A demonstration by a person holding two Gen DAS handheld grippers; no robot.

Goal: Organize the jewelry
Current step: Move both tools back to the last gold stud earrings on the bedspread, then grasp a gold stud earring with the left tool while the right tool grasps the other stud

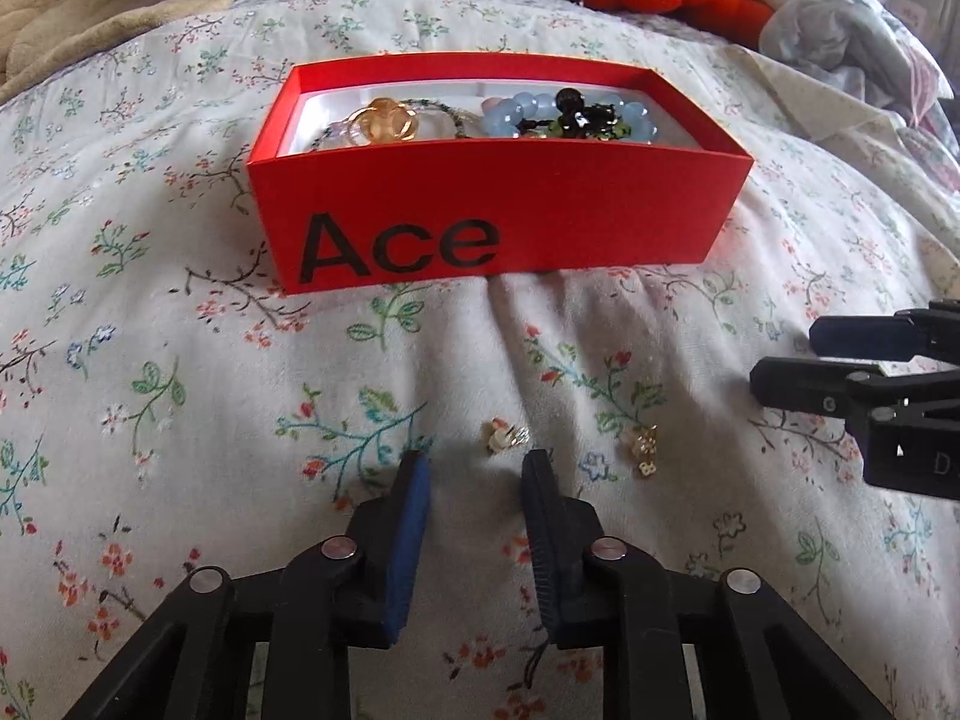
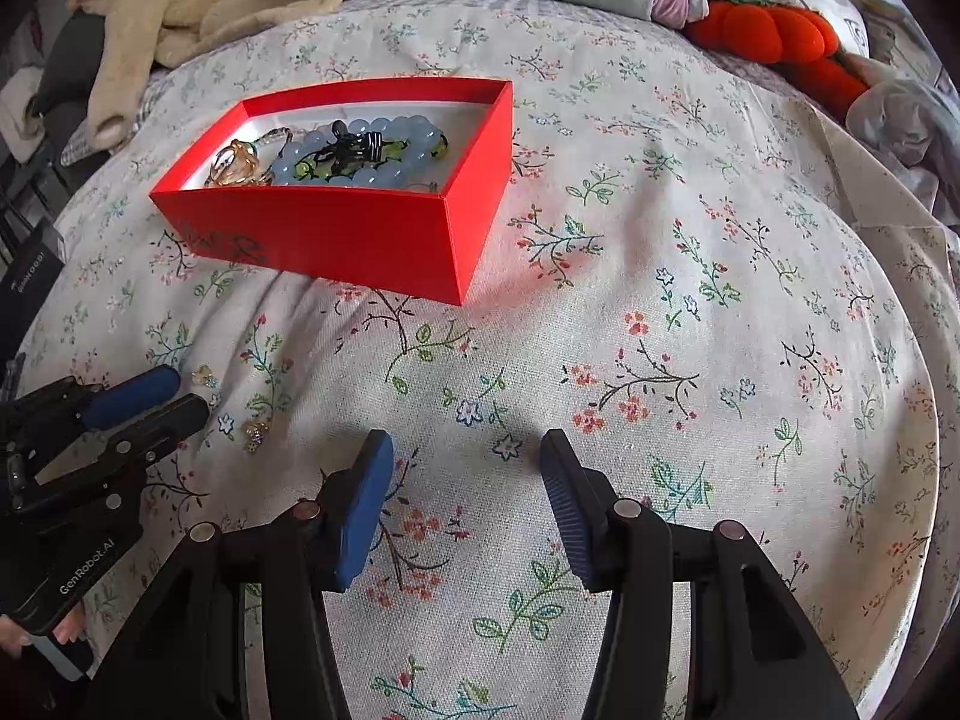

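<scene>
A red box [image 1: 498, 204] with the word "Ace" on its front wall stands on the floral bedspread [image 1: 180, 360]. Inside it lie a blue bead bracelet [image 1: 636, 114], a gold ring piece [image 1: 384, 120] and some dark and green beads [image 1: 576, 114], all close together.

The left gripper [image 1: 477, 468] is low over the bedspread, its jaws partly apart and holding nothing. Just in front of its fingertips lies a small pale earring [image 1: 504, 437], not between the jaws. A second small gold earring [image 1: 643, 450] lies near it, to the right, also on the fabric.

The right gripper [image 2: 467, 447] is above bare fabric, well apart from the box, with its jaws wide and empty. At the far edge of the bed there are a beige blanket [image 2: 198, 0] and an orange plush toy [image 2: 774, 30].
</scene>
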